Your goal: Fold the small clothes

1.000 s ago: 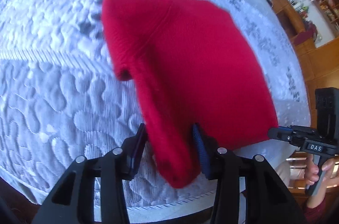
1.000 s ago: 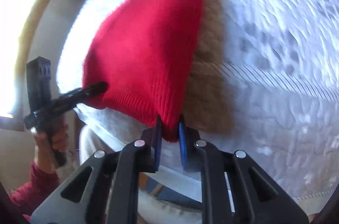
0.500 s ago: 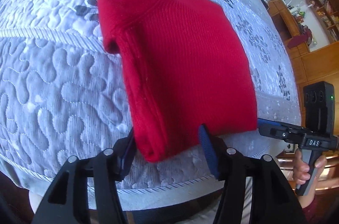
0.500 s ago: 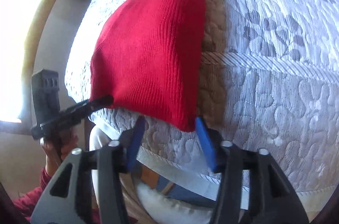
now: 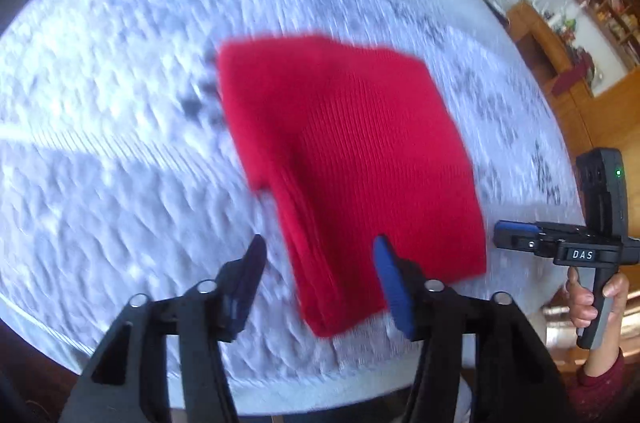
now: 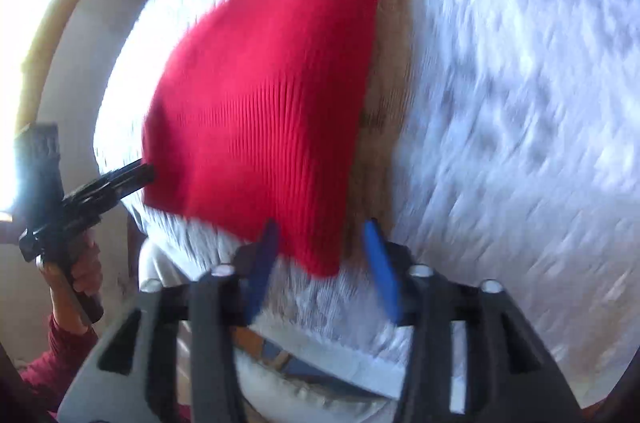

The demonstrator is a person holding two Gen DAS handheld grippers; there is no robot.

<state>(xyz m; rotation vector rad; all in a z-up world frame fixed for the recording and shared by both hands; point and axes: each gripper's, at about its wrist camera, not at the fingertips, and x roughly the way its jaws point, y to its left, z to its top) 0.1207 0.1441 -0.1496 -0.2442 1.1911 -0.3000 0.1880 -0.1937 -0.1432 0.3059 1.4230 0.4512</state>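
Both tools stand spread with nothing pinched: the left tool (image 5: 320,275) is opening over the near corner of the red garment (image 5: 352,159), the right tool (image 6: 320,255) over the other corner. It lies folded on the bed (image 5: 120,143), toward twelve o'clock, probably released to rest flat.

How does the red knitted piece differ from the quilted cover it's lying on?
The red garment is one solid bright colour; the quilted cover is pale with grey patches. The red garment is a small folded piece with a ribbed knit, while the quilted cover is stitched and spreads far beyond it on every side. The garment lies on top; the cover lies underneath. Both are soft fabric, and neither is gripped right now.
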